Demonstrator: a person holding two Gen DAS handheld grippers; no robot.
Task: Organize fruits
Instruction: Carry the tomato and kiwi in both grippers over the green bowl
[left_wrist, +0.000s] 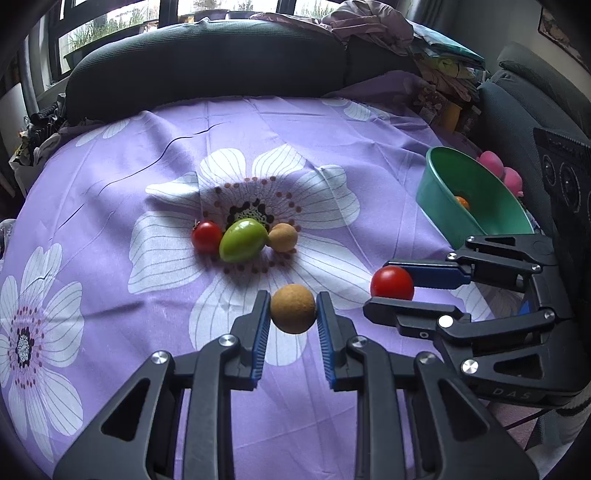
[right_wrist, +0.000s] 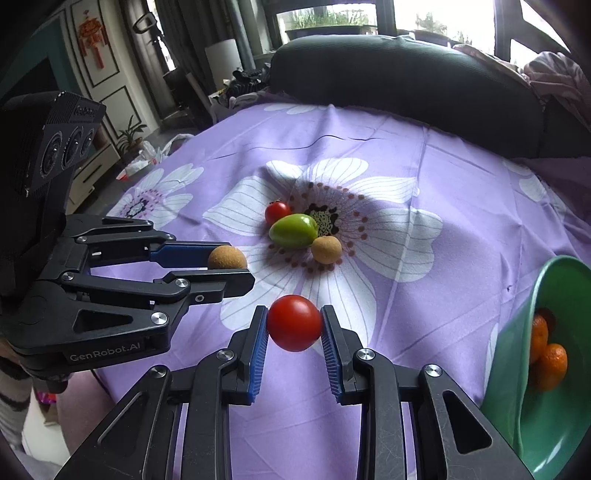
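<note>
My left gripper (left_wrist: 293, 314) is shut on a tan round fruit (left_wrist: 293, 308), held above the purple flowered cloth (left_wrist: 110, 177); it also shows in the right wrist view (right_wrist: 227, 258). My right gripper (right_wrist: 294, 325) is shut on a red tomato (right_wrist: 294, 322), also seen in the left wrist view (left_wrist: 392, 283). On the cloth's middle lie a second red tomato (left_wrist: 207, 236), a green fruit (left_wrist: 243, 240) and another tan fruit (left_wrist: 283, 237), touching in a row. A green bowl (left_wrist: 476, 199) at the right holds orange fruits (right_wrist: 550, 363).
A dark cushion (left_wrist: 207, 62) runs along the far edge of the cloth. Piled fabrics and clutter (left_wrist: 436, 66) lie at the back right. A pink object (left_wrist: 506, 173) sits behind the bowl.
</note>
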